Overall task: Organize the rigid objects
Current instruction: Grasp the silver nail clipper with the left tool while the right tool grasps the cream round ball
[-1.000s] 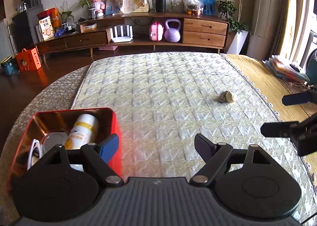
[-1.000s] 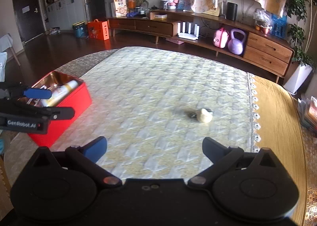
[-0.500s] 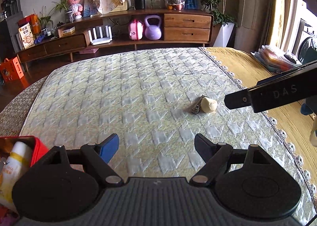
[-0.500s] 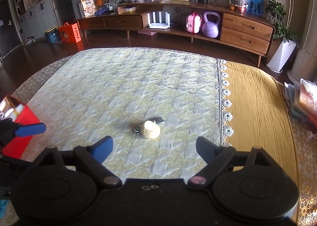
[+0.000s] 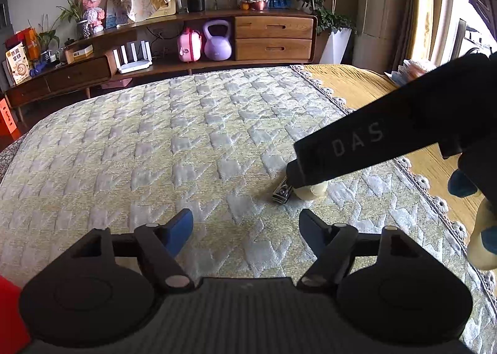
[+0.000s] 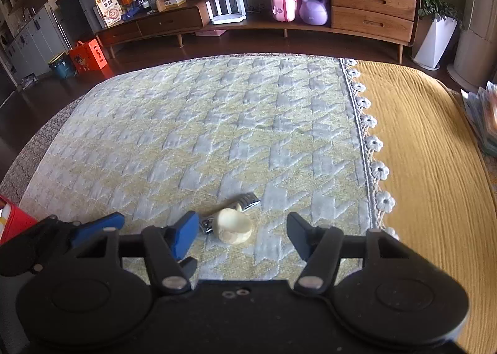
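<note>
A small cream-coloured object with a metal nail clipper attached (image 6: 233, 226) lies on the quilted cloth. My right gripper (image 6: 242, 234) is open and hovers right over it, the object between the jaws but untouched. In the left wrist view the same object (image 5: 306, 191) is partly hidden by the right gripper's black finger (image 5: 366, 142). My left gripper (image 5: 245, 228) is open and empty, a little left of and behind the object. A corner of the red tin box (image 6: 12, 223) shows at the left edge, and also in the left wrist view (image 5: 9, 307).
The quilted yellow-grey cloth (image 6: 217, 136) covers the table, with a lace edge (image 6: 369, 142) and a mustard cloth (image 6: 435, 167) to the right. A stack of papers (image 6: 484, 118) lies at the far right. A wooden sideboard (image 6: 279, 12) stands behind.
Both grippers moved right toward the cream object. The right gripper came down until the object sits between its jaws. The red tin slid almost out of the left view.
</note>
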Demonstrator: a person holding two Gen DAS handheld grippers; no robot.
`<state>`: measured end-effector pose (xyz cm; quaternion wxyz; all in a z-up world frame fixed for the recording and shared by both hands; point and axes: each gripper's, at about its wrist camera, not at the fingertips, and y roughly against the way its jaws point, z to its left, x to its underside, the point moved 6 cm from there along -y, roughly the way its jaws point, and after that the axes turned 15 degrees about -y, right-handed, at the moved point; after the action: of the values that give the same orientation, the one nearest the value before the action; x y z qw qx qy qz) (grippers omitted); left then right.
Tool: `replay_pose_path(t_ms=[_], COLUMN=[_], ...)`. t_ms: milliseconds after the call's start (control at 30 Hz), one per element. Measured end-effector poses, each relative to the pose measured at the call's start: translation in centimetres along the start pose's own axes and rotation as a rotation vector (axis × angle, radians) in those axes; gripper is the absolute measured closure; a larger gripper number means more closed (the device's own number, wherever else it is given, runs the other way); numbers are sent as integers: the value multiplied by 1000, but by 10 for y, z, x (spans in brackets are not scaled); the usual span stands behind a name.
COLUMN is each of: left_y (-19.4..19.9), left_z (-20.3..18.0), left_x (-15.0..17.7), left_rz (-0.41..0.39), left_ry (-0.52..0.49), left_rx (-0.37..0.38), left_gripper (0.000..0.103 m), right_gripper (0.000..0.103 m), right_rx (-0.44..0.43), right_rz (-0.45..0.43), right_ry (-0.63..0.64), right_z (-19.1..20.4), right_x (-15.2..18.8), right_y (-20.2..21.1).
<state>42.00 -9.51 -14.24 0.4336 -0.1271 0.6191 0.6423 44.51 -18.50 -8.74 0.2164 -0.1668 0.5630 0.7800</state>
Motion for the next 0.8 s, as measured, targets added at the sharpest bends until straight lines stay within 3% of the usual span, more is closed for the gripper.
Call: replay_pose_path(t_ms=[333,400,467,800], left_y=[-16,-18,-19,-29], left_z=[-8,-8,-8,-15], left_x=[-8,-10,-11,-23], left_rz=[-21,-26,-32,-54], left_ry=[-40,-44,-44,-68], left_rx=[28,30,39,83], left_gripper=[48,48,50,68], right_gripper=[59,70,73,74], right_rx=[22,13,-1,27], right_rz=[21,27,31,-18], right_ry=[-2,-22,-48,-43], right_z=[7,4,1,-16], right_x=[-1,-1,-1,-15], right_y=[-14,-16,-16,-6])
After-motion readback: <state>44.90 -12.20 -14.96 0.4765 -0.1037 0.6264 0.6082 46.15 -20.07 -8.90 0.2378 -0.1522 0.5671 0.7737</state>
